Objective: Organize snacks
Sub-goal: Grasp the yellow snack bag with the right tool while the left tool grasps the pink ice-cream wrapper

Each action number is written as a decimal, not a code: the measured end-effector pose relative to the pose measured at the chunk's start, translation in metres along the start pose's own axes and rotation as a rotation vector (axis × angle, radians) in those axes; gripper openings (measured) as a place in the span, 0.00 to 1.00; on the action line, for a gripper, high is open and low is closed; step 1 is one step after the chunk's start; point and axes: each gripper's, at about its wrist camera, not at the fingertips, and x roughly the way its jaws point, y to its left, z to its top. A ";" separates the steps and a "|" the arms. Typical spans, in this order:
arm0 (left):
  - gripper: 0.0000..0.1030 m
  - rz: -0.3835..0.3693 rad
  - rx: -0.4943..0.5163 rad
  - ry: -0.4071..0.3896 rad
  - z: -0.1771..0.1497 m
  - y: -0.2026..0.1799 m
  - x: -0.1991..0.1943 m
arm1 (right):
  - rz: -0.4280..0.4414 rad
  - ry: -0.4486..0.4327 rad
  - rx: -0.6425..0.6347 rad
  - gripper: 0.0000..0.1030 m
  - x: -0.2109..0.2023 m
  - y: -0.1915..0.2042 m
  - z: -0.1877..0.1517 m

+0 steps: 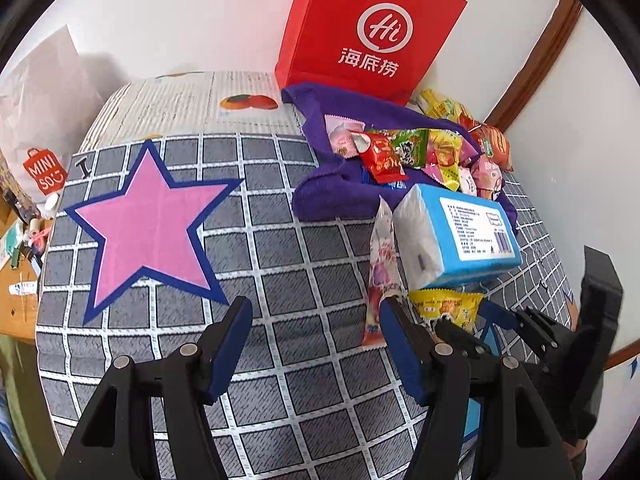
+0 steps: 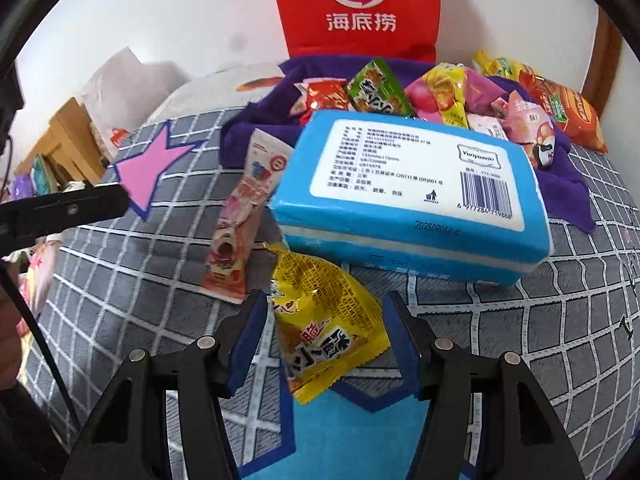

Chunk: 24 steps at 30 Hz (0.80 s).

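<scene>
My right gripper (image 2: 326, 304) is shut on a yellow snack packet (image 2: 320, 320), held just above a blue star patch (image 2: 360, 424) on the grey checked cloth (image 2: 140, 300). Beyond it lie a blue tissue pack (image 2: 408, 196) and a long pink packet (image 2: 240, 232). Several mixed snack packets (image 2: 440, 92) are piled on a purple towel (image 2: 568, 184). My left gripper (image 1: 316, 308) is open over bare cloth, beside the pink star patch (image 1: 156, 224). The left wrist view shows the right gripper (image 1: 484, 316) with the yellow packet (image 1: 448, 308).
A red paper bag (image 1: 368, 32) stands against the white wall behind the towel. A white shopping bag (image 1: 44, 168) and a cluttered wooden desk (image 1: 16, 280) sit past the cloth's left edge. Wooden trim (image 1: 532, 60) runs up the right wall.
</scene>
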 end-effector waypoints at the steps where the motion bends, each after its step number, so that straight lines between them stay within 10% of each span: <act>1: 0.62 -0.001 0.000 0.002 -0.001 0.000 0.000 | -0.014 -0.001 -0.003 0.58 0.004 0.000 0.000; 14: 0.62 -0.006 0.011 0.014 -0.009 -0.012 0.006 | -0.029 -0.009 -0.095 0.55 0.020 0.002 -0.003; 24: 0.61 -0.022 0.053 0.039 -0.005 -0.045 0.035 | -0.019 -0.105 -0.036 0.54 -0.042 -0.036 -0.019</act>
